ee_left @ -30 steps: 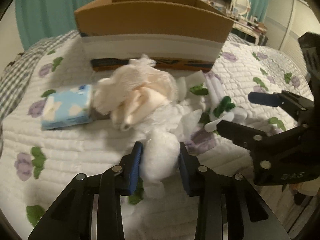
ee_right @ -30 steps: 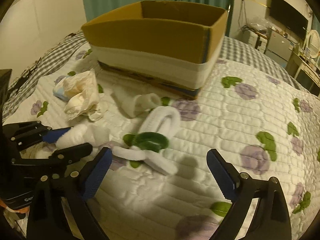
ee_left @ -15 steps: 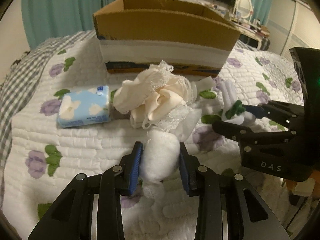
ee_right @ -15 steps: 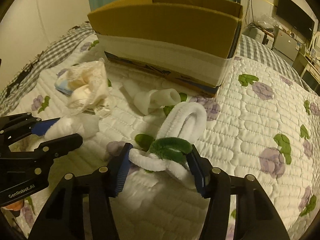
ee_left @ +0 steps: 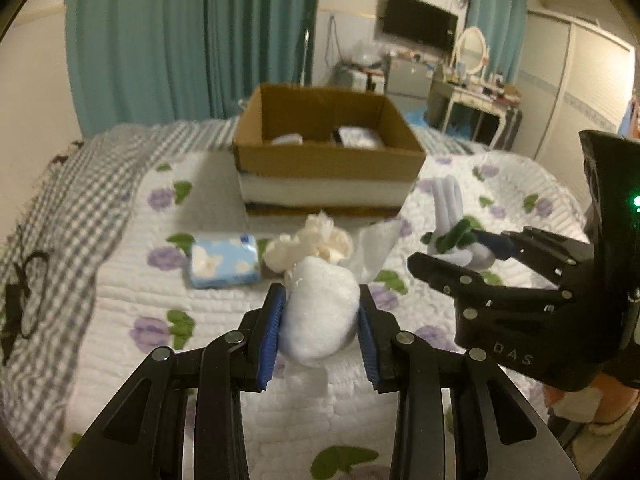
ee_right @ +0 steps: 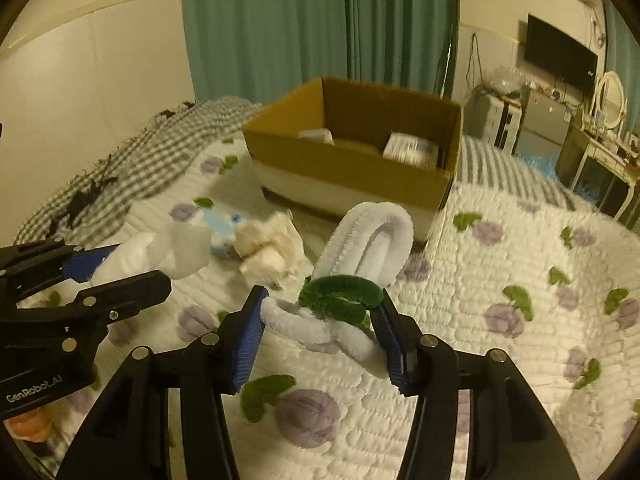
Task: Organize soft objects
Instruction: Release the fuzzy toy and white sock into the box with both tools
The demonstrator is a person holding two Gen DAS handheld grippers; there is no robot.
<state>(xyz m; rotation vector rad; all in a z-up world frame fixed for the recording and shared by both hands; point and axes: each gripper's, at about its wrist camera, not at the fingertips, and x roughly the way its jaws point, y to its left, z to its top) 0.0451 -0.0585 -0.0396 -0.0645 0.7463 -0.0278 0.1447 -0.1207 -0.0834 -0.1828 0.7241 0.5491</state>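
Left wrist view, left gripper (ee_left: 320, 322): its fingers (ee_left: 269, 334) are clamped on both flanks of a fluffy white rolled-up sock bundle (ee_left: 319, 312), held clear above the quilted white bedspread with purple flowers (ee_left: 120, 308). Squeezing the middle keeps the soft roll from unwinding.

Left wrist view, destination: the open brown cardboard box with a white band round its base (ee_left: 328, 160) stands straight ahead on the bed, a couple of pale packets already inside. I'd say that's where this bundle is headed.

Left wrist view, leftovers: a light blue tissue pack with white clouds (ee_left: 224, 265) lies beside a crumpled cream lace cloth (ee_left: 316, 242), both in front of the box, not yet collected.

Right wrist view, right gripper (ee_right: 318, 334): the fingers (ee_right: 246, 338) are closing on a white chenille loop toy tied with a dark green fuzzy band (ee_right: 348, 280). The pads press at the green knot, where the loops gather, so the whole thing comes up as one piece. It hangs just above the bedspread.

Right wrist view, box: it stands just beyond the toy, open mouth towards us.

Right wrist view, companion: the left gripper shows at the left edge with its white bundle, well apart from the toy, so the two loads shouldn't tangle.
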